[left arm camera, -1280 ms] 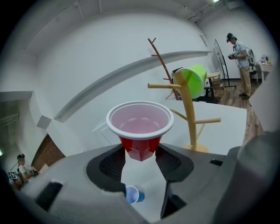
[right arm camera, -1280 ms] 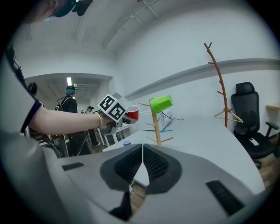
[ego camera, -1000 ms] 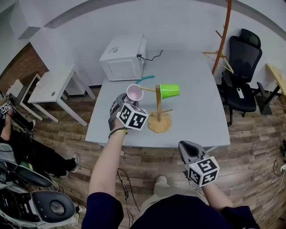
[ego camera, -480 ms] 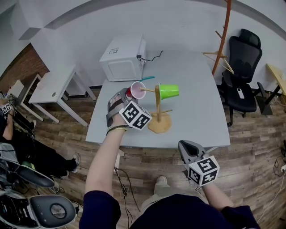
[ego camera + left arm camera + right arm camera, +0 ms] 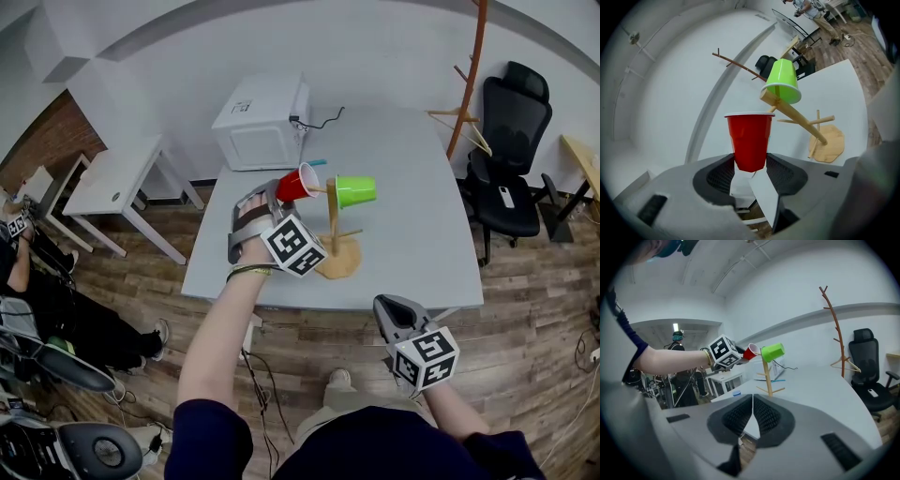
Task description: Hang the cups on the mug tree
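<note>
Left gripper (image 5: 270, 195) pinches the red cup (image 5: 296, 184) by its base, mouth aimed at the tree's (image 5: 332, 221) free peg beside the green cup (image 5: 356, 190); right gripper (image 5: 388, 307) sits shut, empty.

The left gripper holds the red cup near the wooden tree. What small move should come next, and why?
Probably ease the left gripper a little toward the mug tree, so the red cup slides onto the free peg. Its mouth faces the tree; the green cup fills the opposite peg.
</note>
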`<action>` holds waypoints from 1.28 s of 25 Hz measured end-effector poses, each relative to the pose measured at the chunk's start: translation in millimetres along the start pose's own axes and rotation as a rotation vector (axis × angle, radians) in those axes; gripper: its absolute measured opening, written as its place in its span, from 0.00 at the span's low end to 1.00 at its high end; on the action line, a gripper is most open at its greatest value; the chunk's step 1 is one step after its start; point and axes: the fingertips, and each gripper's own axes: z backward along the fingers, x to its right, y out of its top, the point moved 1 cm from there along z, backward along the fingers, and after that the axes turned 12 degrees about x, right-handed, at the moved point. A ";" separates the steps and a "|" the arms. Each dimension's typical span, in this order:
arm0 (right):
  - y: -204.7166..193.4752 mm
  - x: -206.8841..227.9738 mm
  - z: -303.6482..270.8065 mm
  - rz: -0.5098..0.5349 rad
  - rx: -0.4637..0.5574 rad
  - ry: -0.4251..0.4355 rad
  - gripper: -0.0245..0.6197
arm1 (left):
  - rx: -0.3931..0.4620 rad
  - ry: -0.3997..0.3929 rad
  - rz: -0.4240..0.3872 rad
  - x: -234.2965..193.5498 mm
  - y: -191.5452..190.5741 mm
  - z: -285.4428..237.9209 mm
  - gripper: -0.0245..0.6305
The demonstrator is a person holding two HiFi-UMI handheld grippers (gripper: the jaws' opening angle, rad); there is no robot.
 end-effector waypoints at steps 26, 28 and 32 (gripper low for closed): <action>-1.5 -5.3 3.7 -0.016 0.000 0.000 0.09 | 0.058 -0.008 -0.069 6.2 20.5 10.6 0.38; -2.0 -6.2 4.1 -0.015 -0.001 0.001 0.09 | 0.069 -0.001 -0.065 4.7 22.2 12.2 0.39; -1.3 -8.0 4.1 -0.012 0.000 0.002 0.09 | 0.080 0.001 -0.061 4.2 21.9 13.2 0.43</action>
